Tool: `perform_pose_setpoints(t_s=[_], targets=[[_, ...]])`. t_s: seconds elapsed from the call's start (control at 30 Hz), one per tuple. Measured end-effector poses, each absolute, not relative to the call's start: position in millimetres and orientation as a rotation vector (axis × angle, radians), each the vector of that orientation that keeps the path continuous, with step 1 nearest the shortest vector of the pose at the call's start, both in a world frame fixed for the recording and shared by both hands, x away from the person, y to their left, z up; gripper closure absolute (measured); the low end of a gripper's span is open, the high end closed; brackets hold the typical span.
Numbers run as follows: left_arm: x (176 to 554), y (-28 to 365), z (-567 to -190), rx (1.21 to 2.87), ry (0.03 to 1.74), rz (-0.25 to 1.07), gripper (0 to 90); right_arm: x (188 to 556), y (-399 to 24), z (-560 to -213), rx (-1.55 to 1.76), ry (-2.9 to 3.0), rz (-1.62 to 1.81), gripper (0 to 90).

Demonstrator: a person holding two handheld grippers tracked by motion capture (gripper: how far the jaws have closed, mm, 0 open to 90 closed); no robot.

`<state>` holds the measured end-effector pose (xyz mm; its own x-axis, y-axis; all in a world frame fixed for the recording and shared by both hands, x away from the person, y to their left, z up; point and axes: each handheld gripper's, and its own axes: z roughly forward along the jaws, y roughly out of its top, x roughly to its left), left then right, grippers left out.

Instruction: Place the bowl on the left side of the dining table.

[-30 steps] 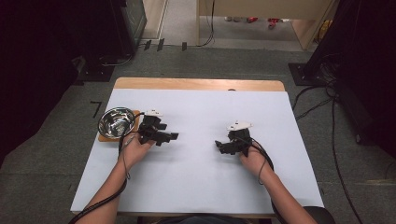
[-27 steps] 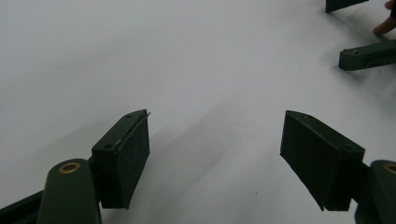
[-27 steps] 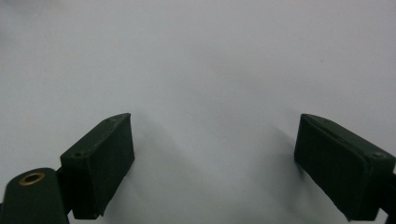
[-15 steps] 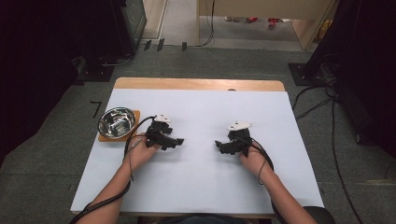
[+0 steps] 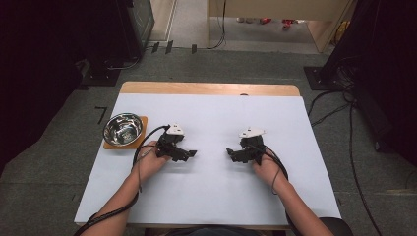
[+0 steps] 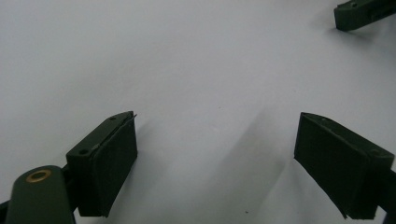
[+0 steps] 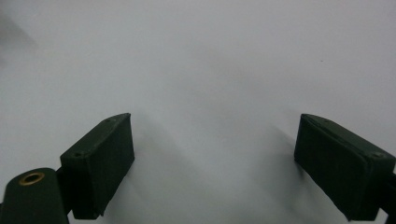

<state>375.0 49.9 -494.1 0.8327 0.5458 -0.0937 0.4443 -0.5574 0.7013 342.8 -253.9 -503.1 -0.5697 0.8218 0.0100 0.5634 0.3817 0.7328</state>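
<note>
Left claw [image 5: 193, 154]: I am seeing its jaws standing wide, having just been opening, gripping nothing.
Right claw [image 5: 229, 152]: I am keeping it wide, empty.
Steel bowl [image 5: 123, 129]: sitting on its wooden coaster [image 5: 142, 132], near my left claw.
Surface [image 5: 211, 196]: white.

Silver bowl [image 5: 123, 129], orange mat [image 5: 142, 121], white table cover [image 5: 211, 187]

A lab or test room: white-covered counter [image 5: 206, 196] on grey carpet [image 5: 246, 64], black equipment racks [image 5: 133, 24] upper left, loose cables [image 5: 339, 105] at right.
</note>
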Motion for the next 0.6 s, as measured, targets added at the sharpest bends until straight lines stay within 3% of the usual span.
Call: perform_pose_setpoints(t_s=[0.1,0.27,0.6], targets=[[373.1,48.2,-498.5,2.241,0.679,0.158,0.0,342.8,-253.9,-503.1,1.206,2.29,1.006,11.7],[370.1,44.2,-498.9,2.276,0.663,0.209,0.0,342.8,-253.9,-503.1,1.206,2.29,1.006,11.7],[371.0,45.4,-498.8,2.264,0.669,0.192,0.0,342.8,-253.8,-503.1,1.206,2.29,1.006,11.6]])
